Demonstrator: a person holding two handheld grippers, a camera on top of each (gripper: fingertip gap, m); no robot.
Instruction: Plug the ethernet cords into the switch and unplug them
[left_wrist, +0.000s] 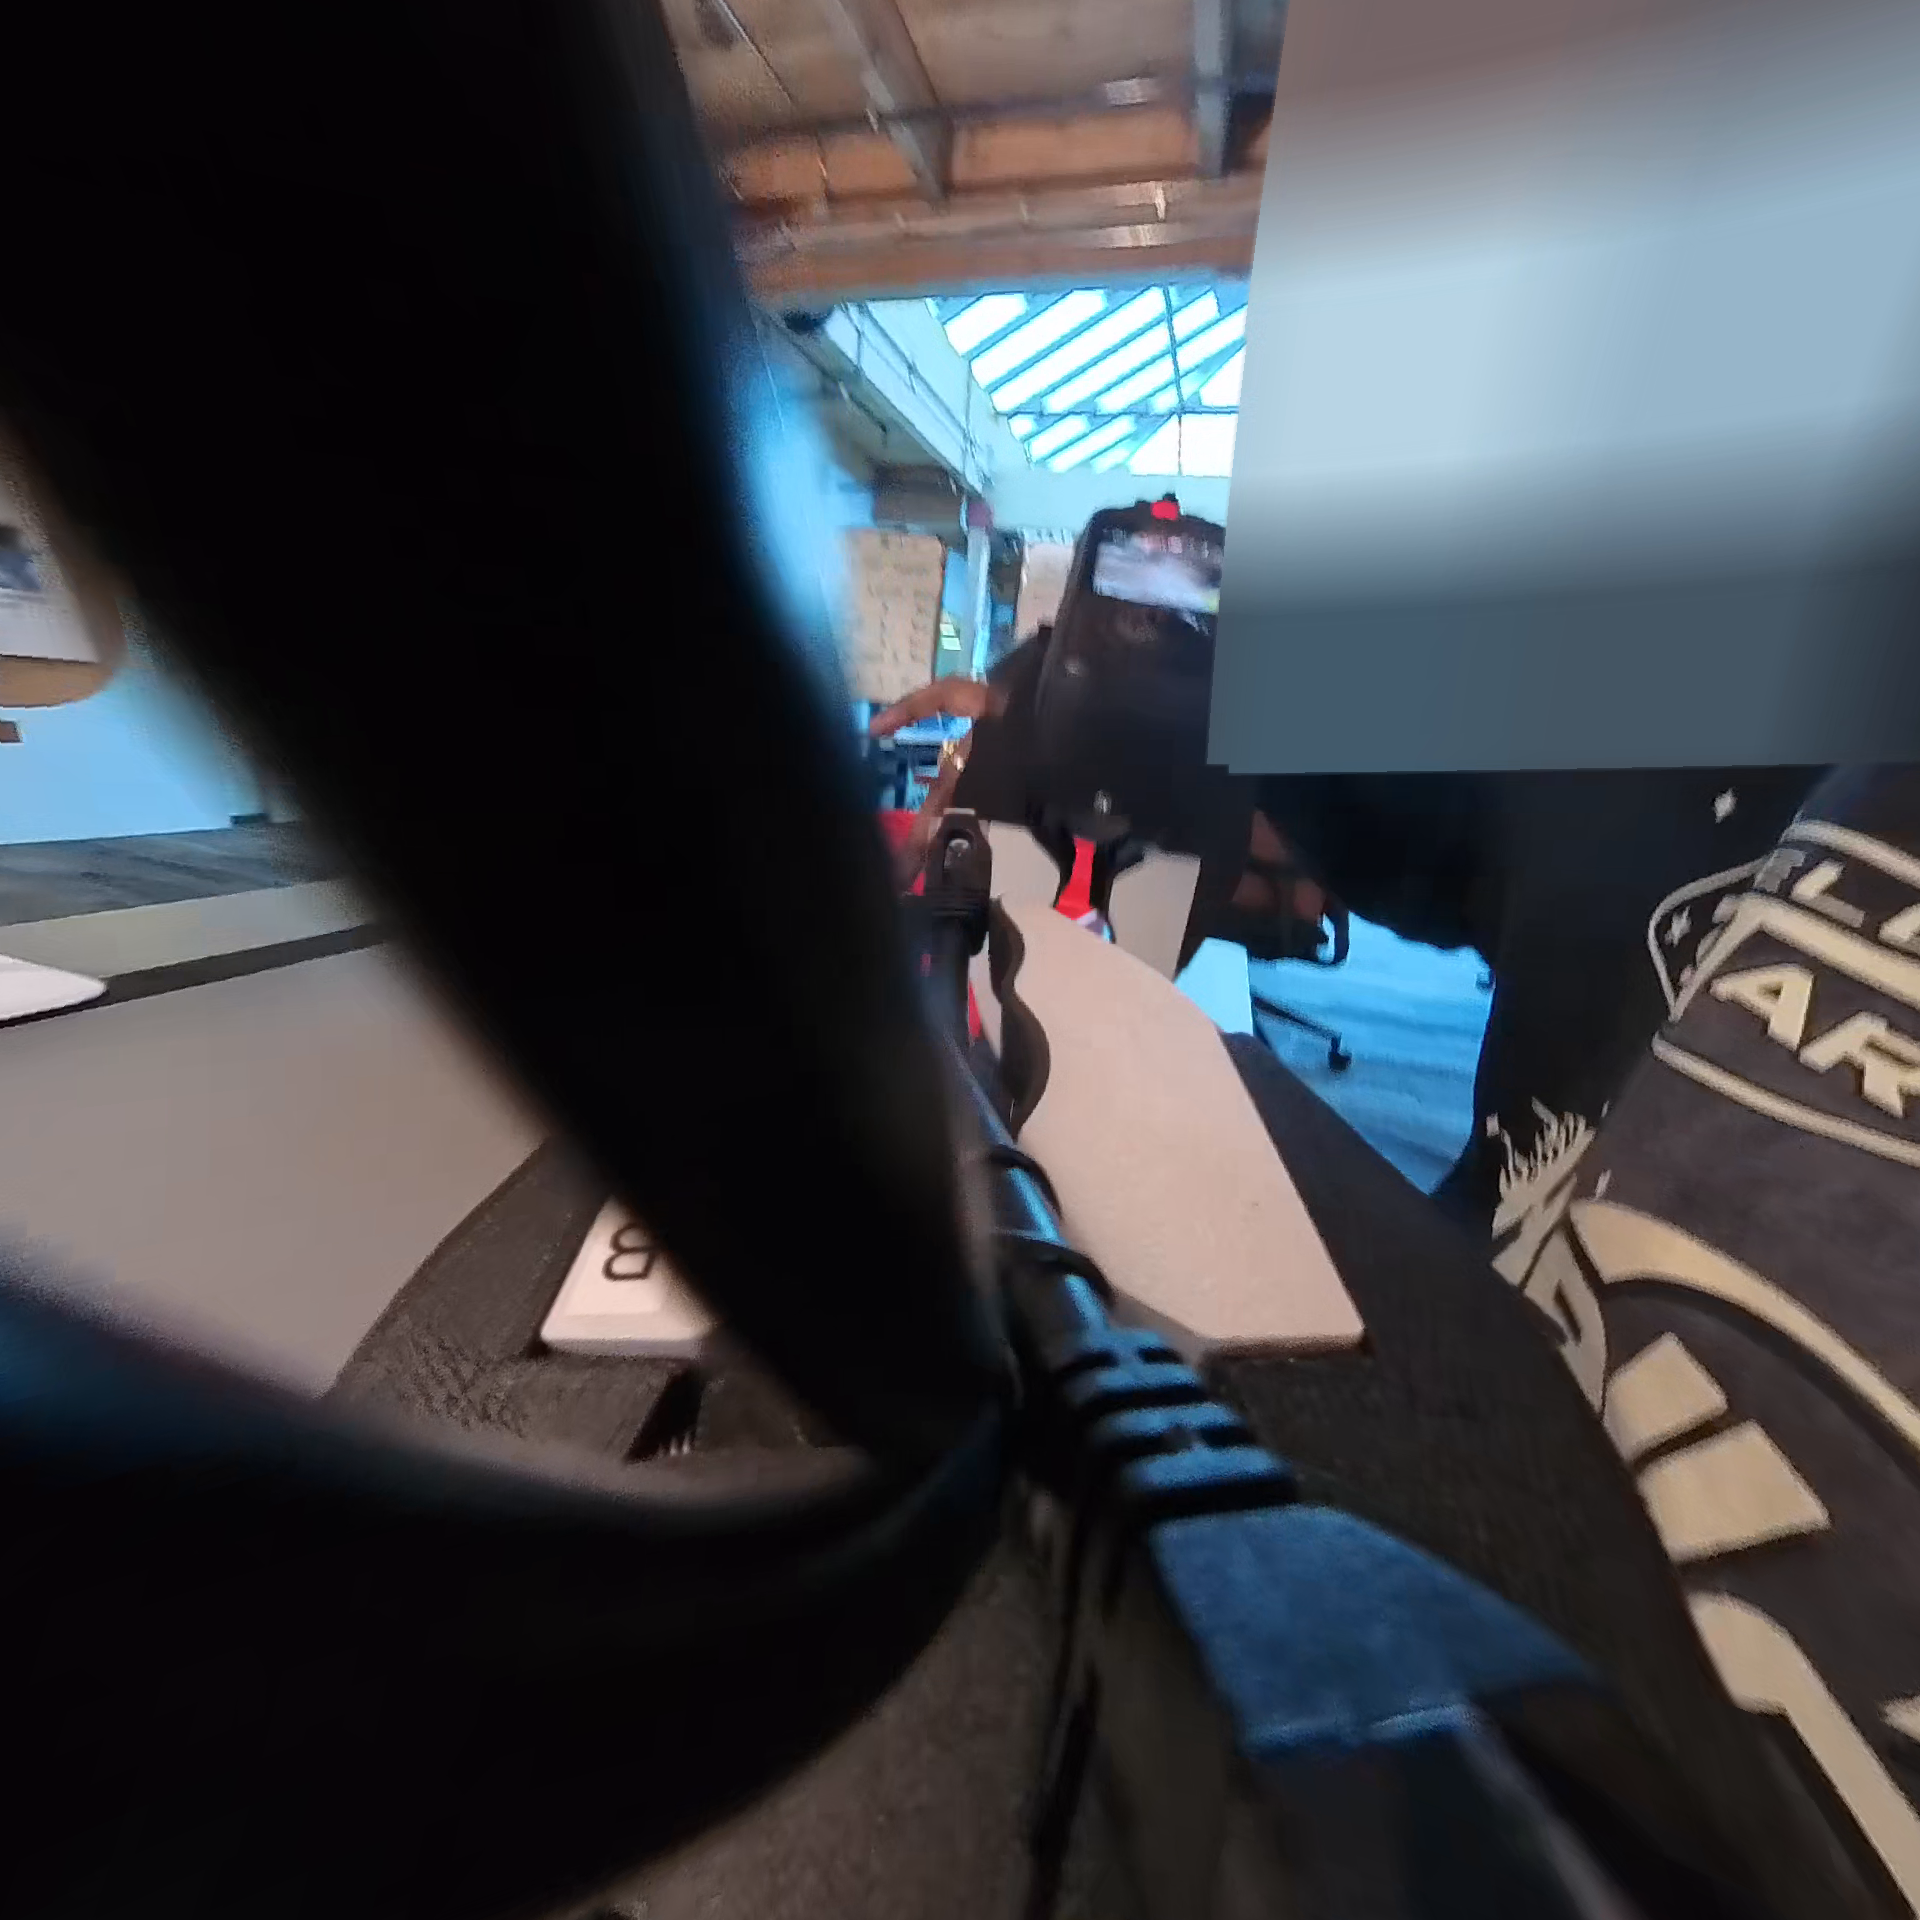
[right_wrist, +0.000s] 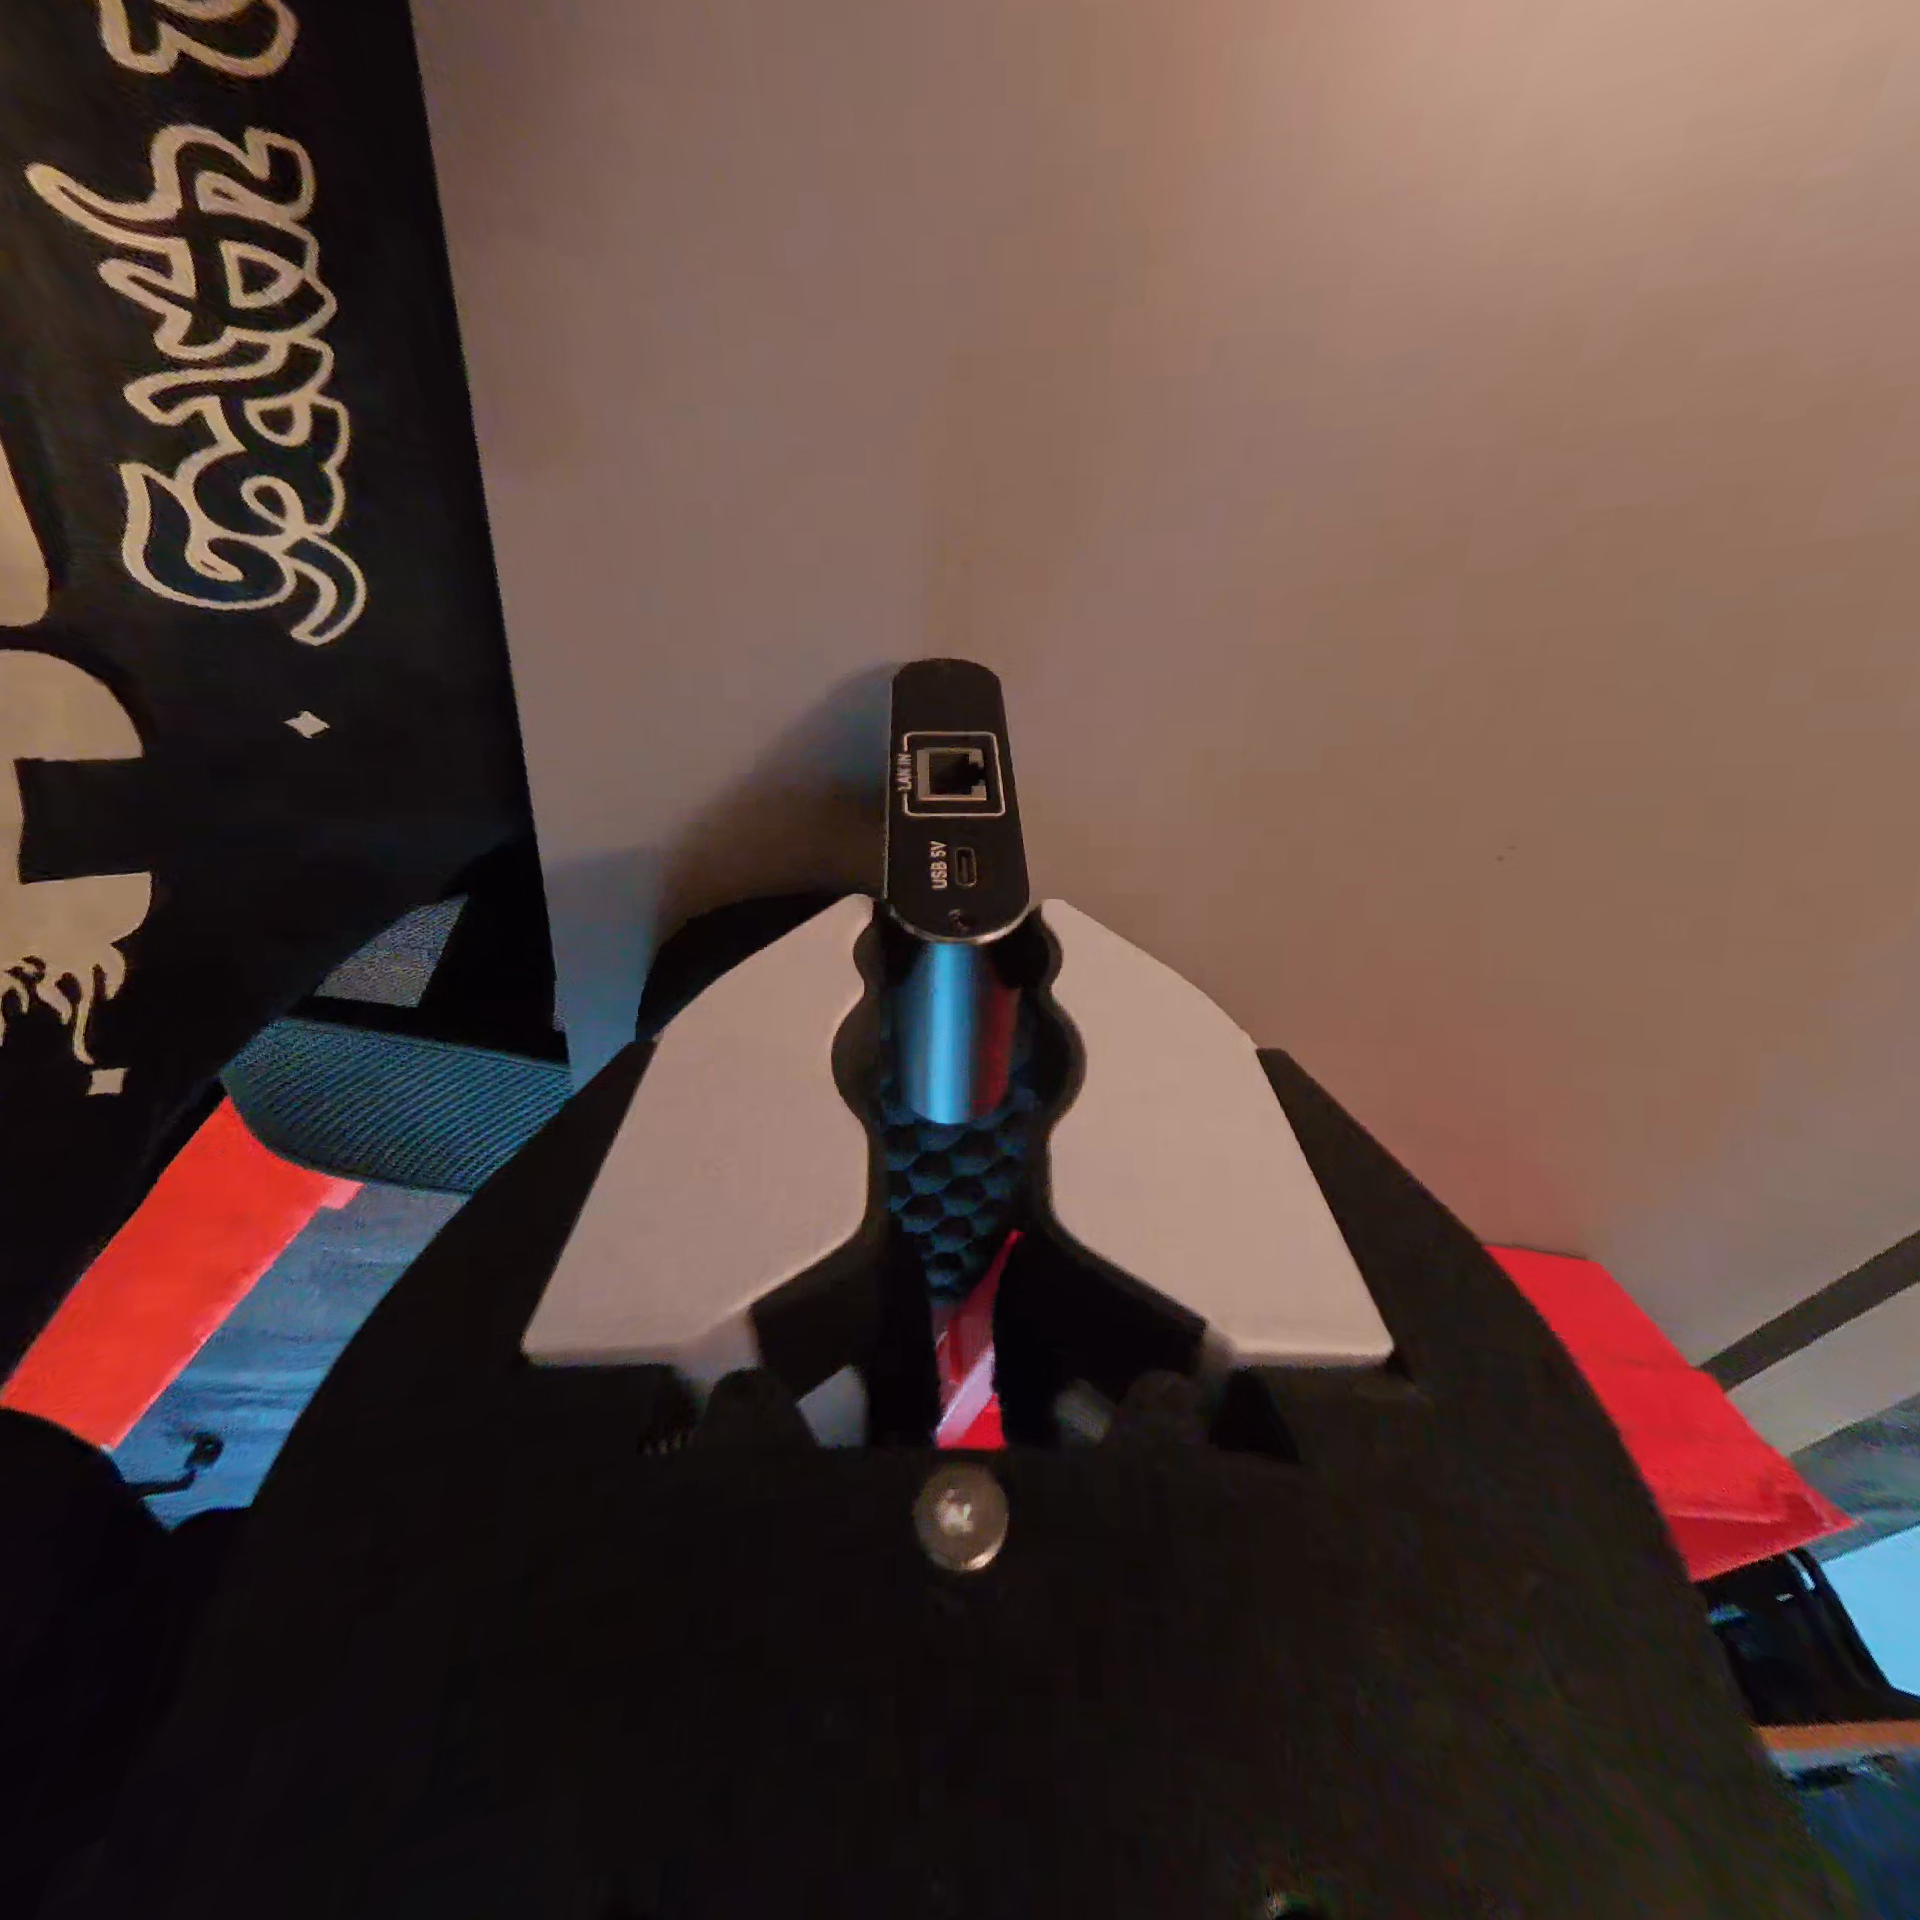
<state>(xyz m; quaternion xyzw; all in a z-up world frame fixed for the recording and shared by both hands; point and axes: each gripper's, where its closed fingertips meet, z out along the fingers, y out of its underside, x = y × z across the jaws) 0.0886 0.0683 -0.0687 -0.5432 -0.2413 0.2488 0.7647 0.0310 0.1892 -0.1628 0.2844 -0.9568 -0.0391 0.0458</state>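
My right gripper (right_wrist: 958, 920) is shut on the switch (right_wrist: 956, 821), a small black and silver box held on end. Its end face points at the camera and shows an empty network socket (right_wrist: 957, 774) and a small USB socket below it. In the left wrist view a black ethernet cord (left_wrist: 1023, 1195) runs along the wavy pad of my left gripper's pale finger (left_wrist: 1153, 1143) up to a booted plug (left_wrist: 956, 883) at the tip of my left gripper (left_wrist: 961, 914). A thick blurred loop of the same cord (left_wrist: 540, 727) hides the other finger. The right gripper's back (left_wrist: 1132, 644) shows farther off.
A grey table top (left_wrist: 208, 1122) lies to the left. A person's black printed shirt fills the right of the left wrist view (left_wrist: 1714, 1351) and the left of the right wrist view (right_wrist: 208, 520). Red pieces (right_wrist: 1662, 1403) and a mesh chair (right_wrist: 395, 1122) sit below a plain beige surface (right_wrist: 1351, 520). About 15 cm separates my left fingertips from my right.
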